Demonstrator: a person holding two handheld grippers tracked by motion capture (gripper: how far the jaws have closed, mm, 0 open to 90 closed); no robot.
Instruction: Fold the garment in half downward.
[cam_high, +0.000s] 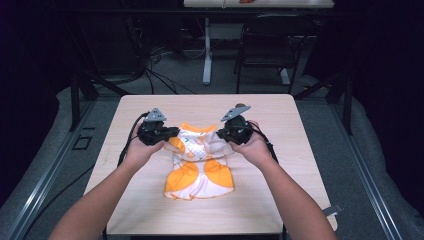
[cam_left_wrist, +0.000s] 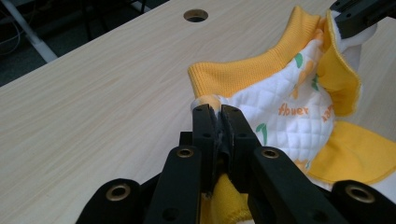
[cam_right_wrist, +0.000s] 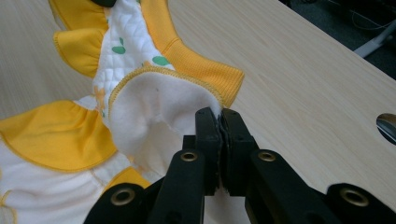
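A small orange-and-white quilted baby garment (cam_high: 200, 167) lies on a pale wooden counter (cam_high: 280, 115), a little nearer the person than the middle. Its long axis runs from 12 to 6 o'clock in the high view: the ribbed orange collar points toward 12, away from the person, and the flared orange-and-white hem points toward 6. A person's two hands each hold a black tool, one at either shoulder of the garment. The left claw (cam_high: 171, 134) sits at about 10 o'clock from the garment's middle, and the left claw view shows its jaws pressed together on a fold of orange fabric at the shoulder edge (cam_left_wrist: 215, 109). The right claw (cam_high: 223, 134) sits at about 2 o'clock, and the right claw view shows its jaws pinching the white fleecy lining (cam_right_wrist: 159, 116) of the opposite shoulder, where the edge has turned over to show its inside. The upper part of the garment looks lifted and bunched between the two grips, while the lower half rests flat. The work in hand appears to be spreading or folding the garment, with both shoulders now gripped. The next move likely calls for both hands moving together, keeping the fabric evenly taut, so the top either lays out flat or folds down toward 6 o'clock without twisting. A round cable hole (cam_left_wrist: 195, 15) sits in the counter beyond the collar.
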